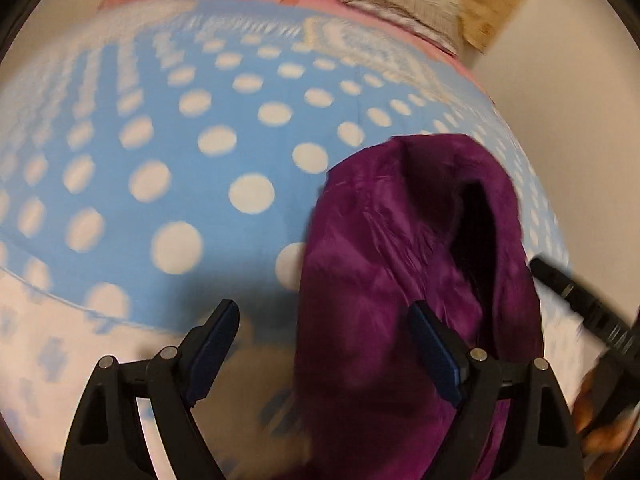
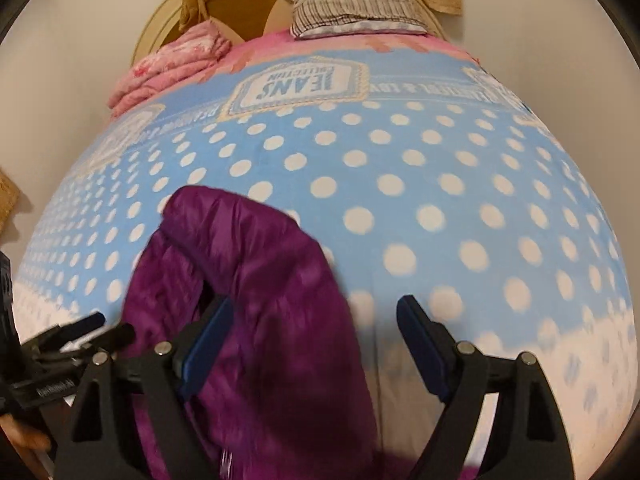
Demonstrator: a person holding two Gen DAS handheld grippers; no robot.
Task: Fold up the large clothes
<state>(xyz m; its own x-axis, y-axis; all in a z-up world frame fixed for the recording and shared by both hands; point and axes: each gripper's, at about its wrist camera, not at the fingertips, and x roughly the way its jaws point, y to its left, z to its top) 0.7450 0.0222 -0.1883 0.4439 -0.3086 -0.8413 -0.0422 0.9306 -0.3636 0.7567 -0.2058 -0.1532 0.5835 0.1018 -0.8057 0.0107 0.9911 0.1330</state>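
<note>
Both grippers hang over the bed with their jaws spread wide and nothing pinched in them. The left gripper (image 1: 324,344) has bare bedspread under its left finger, while its right finger stands in front of the purple jacket (image 1: 404,264); the cloth passes behind that pad, and I cannot tell whether it touches. The right gripper (image 2: 314,340) mirrors this: its left finger lies against the jacket's edge, its right finger over open bedspread.

The jacket (image 2: 256,296) lies in a long bunched heap between the two grippers, running from the near edge of the bed away toward its middle, with a dark fold open along one side. It rests on the blue bedspread with white dots (image 2: 400,184).

In each wrist view the other gripper shows at the edge of the frame, held in a hand (image 1: 600,420).

Farther off, at the head of the bed, sit a folded pink blanket (image 2: 168,68) and a striped pillow (image 2: 356,8), well apart from the jacket.
</note>
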